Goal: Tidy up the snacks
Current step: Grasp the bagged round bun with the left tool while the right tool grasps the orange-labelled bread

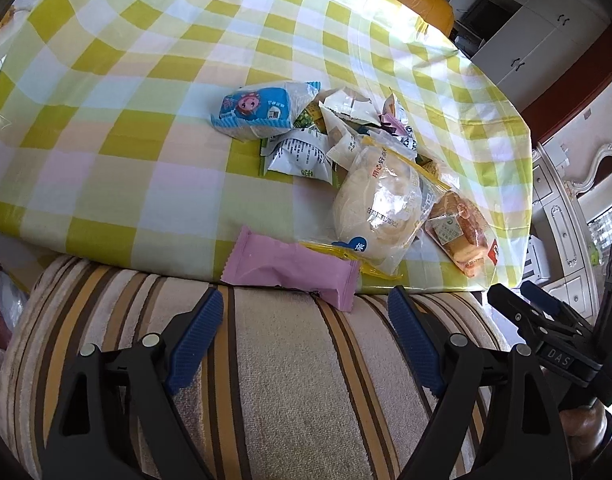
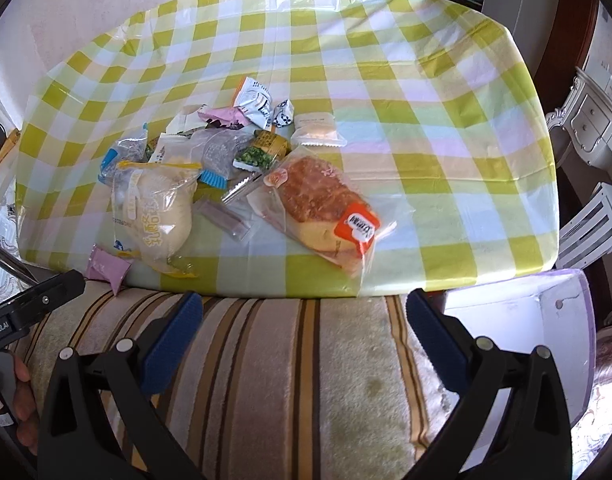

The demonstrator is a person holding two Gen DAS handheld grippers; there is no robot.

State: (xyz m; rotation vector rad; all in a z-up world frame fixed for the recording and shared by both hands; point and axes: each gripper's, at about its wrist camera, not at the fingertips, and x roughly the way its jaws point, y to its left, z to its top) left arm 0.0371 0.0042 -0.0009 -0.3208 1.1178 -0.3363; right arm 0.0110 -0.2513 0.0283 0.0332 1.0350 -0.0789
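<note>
Snacks: a loose pile of wrapped snacks (image 2: 210,168) lies on the checked tablecloth (image 1: 146,80) of the table, toward its near edge and well clear of the far corners.
Nearest piece: a pink packet (image 1: 294,270) sits right at the near edge, one end hanging over it above the striped cushion (image 1: 266,380).
Pink packet's long axis: it runs roughly along the near edge, so across the line the left gripper points on.
Others near the edge: a clear bag with a pale bun (image 1: 375,210) lies just behind the pink packet, touching it; a bagged brown bread (image 2: 325,208) lies beside that, toward the right end of the near edge.
Farther back: a blue cartoon packet (image 1: 254,112) and small green and white sachets are heaped behind the bun.
Left gripper: the left gripper (image 1: 306,312) hovers over the cushion with its fingers apart and nothing between them; the pink packet lies just ahead, between the lines of the two fingers.
Right gripper: the right gripper (image 2: 304,316) is also spread wide and empty, over the cushion, with the brown bread ahead of it.
Nearer hand: by my reading the left is closer to the pink packet, the right to the bread.
Coming move: probably a short reach forward by the left gripper, closing across the packet's short width.
Container: a pale box (image 2: 525,312) shows at the right, off the table edge; whether the snacks go there I cannot tell.
</note>
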